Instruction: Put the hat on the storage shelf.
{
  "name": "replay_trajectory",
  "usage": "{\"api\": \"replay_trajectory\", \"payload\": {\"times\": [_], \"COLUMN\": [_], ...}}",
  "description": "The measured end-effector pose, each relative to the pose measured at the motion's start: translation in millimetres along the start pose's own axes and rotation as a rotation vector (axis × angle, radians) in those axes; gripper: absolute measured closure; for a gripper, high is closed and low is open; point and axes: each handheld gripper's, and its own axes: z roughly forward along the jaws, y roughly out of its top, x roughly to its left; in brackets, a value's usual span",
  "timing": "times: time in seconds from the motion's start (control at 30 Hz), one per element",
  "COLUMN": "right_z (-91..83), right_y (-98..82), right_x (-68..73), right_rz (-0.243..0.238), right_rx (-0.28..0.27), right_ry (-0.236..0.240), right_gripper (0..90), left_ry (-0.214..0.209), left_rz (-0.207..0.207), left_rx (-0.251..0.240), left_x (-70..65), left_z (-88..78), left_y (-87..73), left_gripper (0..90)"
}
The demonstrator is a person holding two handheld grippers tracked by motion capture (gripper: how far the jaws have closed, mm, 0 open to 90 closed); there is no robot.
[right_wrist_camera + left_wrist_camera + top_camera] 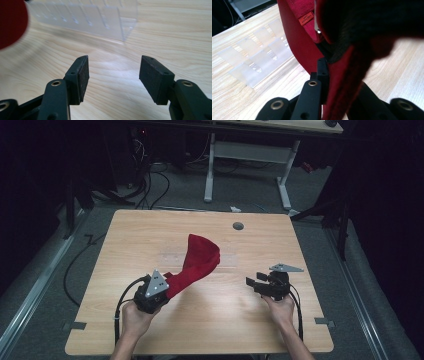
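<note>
A red knitted hat (199, 261) is held up off the wooden table (125, 240), stretching up and to the right from my left gripper (165, 287), which is shut on its lower edge. In the left gripper view the red hat (299, 42) drapes over the jaws, showing an orange label (306, 18) and a dark inside. My right gripper (252, 284) hovers low over the table to the right of the hat, open, with nothing between its pads (83, 75). A blurred bit of the red hat (11, 22) sits at the upper left of the right gripper view.
A clear plastic slotted rack (259, 62) lies on the table behind the hat, its end also visible as the rack (100, 20) ahead of the right jaws. A grey grommet (238, 226) sits near the table's far edge. A white-legged desk (250, 155) stands beyond.
</note>
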Motion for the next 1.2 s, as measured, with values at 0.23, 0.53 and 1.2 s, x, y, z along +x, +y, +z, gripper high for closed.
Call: {"api": "replay_trajectory", "payload": {"times": [0.23, 0.53, 1.2], "right_z": [9.1, 14.6, 19.6], "right_y": [-15.1, -22.0, -27.2], "right_x": [-5.5, -7.6, -8.5], "right_rz": [-0.060, -0.106, -0.111], "right_rx": [0.034, 0.074, 0.092], "right_ry": [-0.146, -0.227, -0.249], "right_gripper": [40.2, 38.2, 35.7], "left_ry": [0.013, 0.027, 0.062], "left_rz": [-0.057, -0.104, -0.211], "left_rx": [-0.030, -0.056, -0.143], "left_x": [7.2, 13.7, 33.3], "left_z": [-0.2, 2.1, 6.1], "left_y": [8.1, 21.5, 54.3], "left_gripper": [85.7, 85.7, 85.6]}}
